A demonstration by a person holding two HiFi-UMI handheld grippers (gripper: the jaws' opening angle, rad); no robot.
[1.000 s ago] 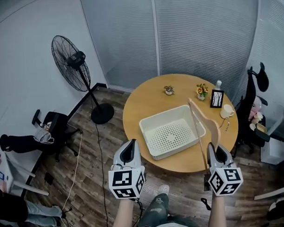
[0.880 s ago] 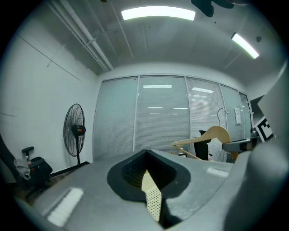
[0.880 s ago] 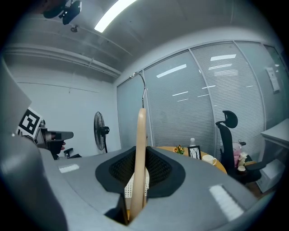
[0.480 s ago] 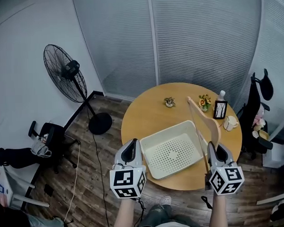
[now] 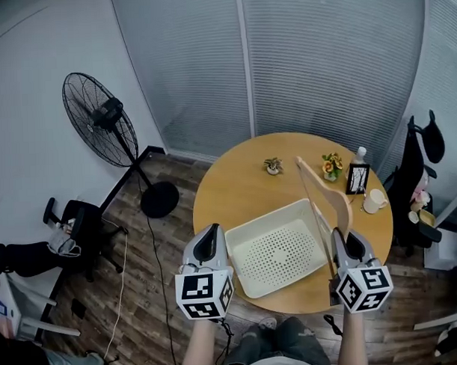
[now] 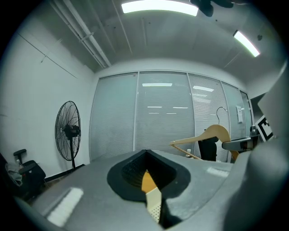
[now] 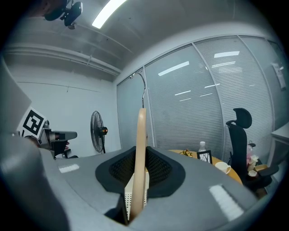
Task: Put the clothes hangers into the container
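The hanger [image 5: 324,201] stands upright, clamped at its lower end in the right claw [image 5: 344,237], and rises over the right side of the white container [image 5: 263,217], not yet inside it. The container sits near the front edge of the round desk [image 5: 236,189], with a frame [image 5: 356,179] and a cup [image 5: 375,201] well behind. The left claw [image 5: 209,235] hovers just left of the container, jaws together on nothing

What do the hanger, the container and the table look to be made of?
Hanger: pale wood with a smooth matt finish; its hook looks like thin metal wire. Container: probably white plastic, with a moulded perforated floor. Table: wood or wood-look laminate, even honey-coloured top; which cannot be told.
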